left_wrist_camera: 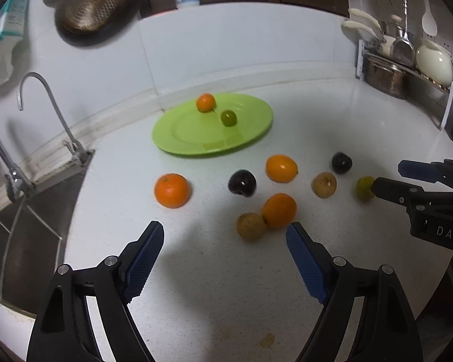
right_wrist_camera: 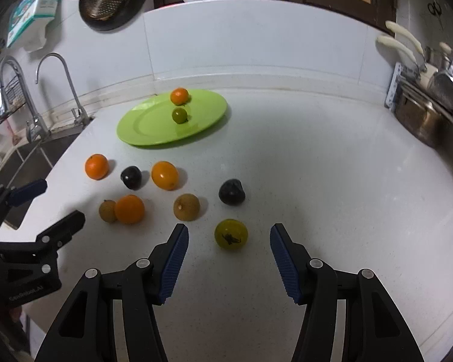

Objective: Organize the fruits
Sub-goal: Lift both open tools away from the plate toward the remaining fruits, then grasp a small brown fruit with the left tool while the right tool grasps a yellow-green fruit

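A green plate [left_wrist_camera: 181, 138] [right_wrist_camera: 142, 126] near the back wall carries a small orange [left_wrist_camera: 205, 102] [right_wrist_camera: 179, 96] and a small green fruit [left_wrist_camera: 228, 117] [right_wrist_camera: 179, 115]. Loose on the white counter lie several oranges, dark plums and brown fruits. My left gripper [left_wrist_camera: 225, 230] is open above the counter, nothing between its fingers; an orange [left_wrist_camera: 279, 210] touching a brown fruit [left_wrist_camera: 250, 226] lies just beyond its right fingertip. My right gripper [right_wrist_camera: 229, 230] is open, with a yellow-green fruit [right_wrist_camera: 231, 234] [left_wrist_camera: 364, 188] on the counter between its fingertips, not touched.
A sink [left_wrist_camera: 18, 241] with two taps [left_wrist_camera: 45, 114] drops off at the left. A dish rack [left_wrist_camera: 407, 69] with pots and utensils stands at the back right. A colander [left_wrist_camera: 90, 3] hangs on the wall. The counter's front edge curves close on the right.
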The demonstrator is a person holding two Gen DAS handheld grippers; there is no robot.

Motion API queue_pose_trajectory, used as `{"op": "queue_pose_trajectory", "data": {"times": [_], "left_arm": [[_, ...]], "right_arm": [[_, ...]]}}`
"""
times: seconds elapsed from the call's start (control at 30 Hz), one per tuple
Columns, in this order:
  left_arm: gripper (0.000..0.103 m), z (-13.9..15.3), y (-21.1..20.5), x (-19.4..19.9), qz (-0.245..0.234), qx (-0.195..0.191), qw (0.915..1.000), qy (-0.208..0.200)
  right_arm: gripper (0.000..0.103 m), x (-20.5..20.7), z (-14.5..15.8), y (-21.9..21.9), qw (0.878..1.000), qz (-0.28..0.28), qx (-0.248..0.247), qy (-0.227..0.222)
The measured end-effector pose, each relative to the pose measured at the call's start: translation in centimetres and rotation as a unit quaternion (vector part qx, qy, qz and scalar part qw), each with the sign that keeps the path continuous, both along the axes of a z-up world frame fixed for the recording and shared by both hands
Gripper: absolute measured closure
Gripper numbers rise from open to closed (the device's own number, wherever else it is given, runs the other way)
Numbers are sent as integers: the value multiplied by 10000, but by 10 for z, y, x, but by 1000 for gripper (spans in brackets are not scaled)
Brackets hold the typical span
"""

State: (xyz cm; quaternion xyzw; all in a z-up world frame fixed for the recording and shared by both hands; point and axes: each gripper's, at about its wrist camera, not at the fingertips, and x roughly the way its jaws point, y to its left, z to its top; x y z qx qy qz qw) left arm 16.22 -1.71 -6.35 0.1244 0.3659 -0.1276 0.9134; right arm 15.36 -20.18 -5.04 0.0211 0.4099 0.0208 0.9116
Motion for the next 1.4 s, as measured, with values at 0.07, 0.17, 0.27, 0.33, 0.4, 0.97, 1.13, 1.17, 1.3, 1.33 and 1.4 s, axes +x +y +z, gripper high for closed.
{"op": "queue_pose_trajectory", "data": {"times": [0.07,0.17,0.27,0.33,0.4,0.97,1.13,1.17,1.3,1.33,1.4], "left_arm": [[25,-5,-2,4,-96,16,9999,108],[32,-13,-5,10,-260,-3,9992,300],[39,-18,-7,15,-373,-49,9984,422],[45,-22,-8,17,-441,-45,9978,488],[51,-25,-9,20,-510,-53,9972,539],[74,-34,-9,36,-713,-270,9935,842],[74,-33,-9,34,-719,-284,9937,806],[74,-32,-8,33,-711,-288,9940,785],[74,-26,-7,30,-683,-305,9948,695],[74,-23,-7,29,-669,-317,9950,670],[74,-20,-5,28,-629,-334,9954,638]], "right_arm": [[46,1,-4,-1,10000,-41,8,46],[46,5,-10,-1,9999,-86,30,144],[46,7,-16,-1,9996,-99,95,236],[46,9,-19,-1,9995,-104,117,260],[47,11,-21,-1,9994,-124,126,292],[67,25,-34,1,9987,-121,171,470],[72,27,-35,1,9986,-127,152,484],[72,27,-35,1,9987,-114,158,469],[72,25,-30,3,9992,-28,143,369],[72,24,-28,4,9993,-2,151,344],[72,23,-24,6,9995,72,147,272]]}}
